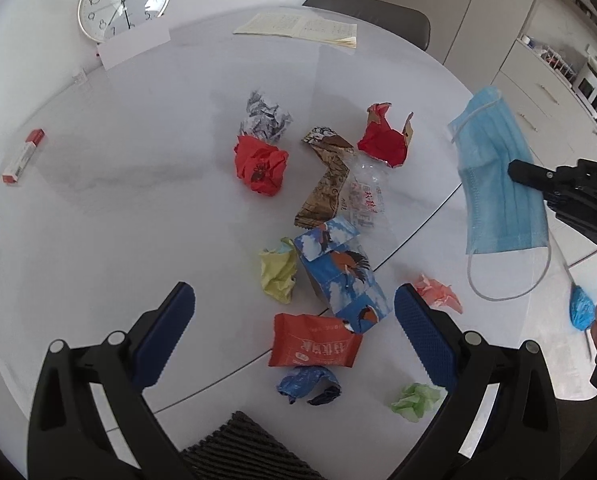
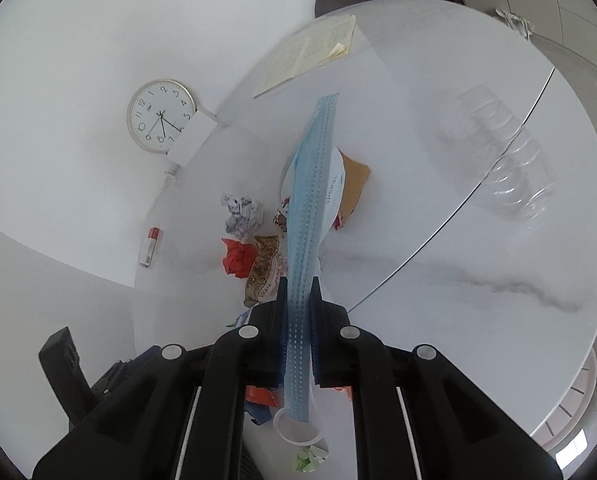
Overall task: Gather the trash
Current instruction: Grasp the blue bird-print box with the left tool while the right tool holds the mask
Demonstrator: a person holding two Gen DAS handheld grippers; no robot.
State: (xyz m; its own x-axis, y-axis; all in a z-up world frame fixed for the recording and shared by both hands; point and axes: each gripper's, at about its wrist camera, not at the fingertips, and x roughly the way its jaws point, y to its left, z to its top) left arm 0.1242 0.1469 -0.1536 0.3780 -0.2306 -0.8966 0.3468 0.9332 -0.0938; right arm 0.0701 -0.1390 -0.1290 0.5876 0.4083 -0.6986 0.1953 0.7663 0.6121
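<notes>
Your right claw (image 2: 298, 292) is pressed together on the blue face mask (image 2: 306, 216), held clear above the bench (image 2: 458, 240) and angled downward. From the left wrist view the mask (image 1: 498, 176) hangs with its long axis near vertical, one ear loop dangling below. Your left claw (image 1: 294, 300) stands spread wide and empty, tilted steeply down over the red packet (image 1: 312, 344) and blue bird carton (image 1: 344, 276). Farther off, crumpled papers lie scattered; a clear plastic wrapper (image 1: 364, 192) among them is hard to make out.
</notes>
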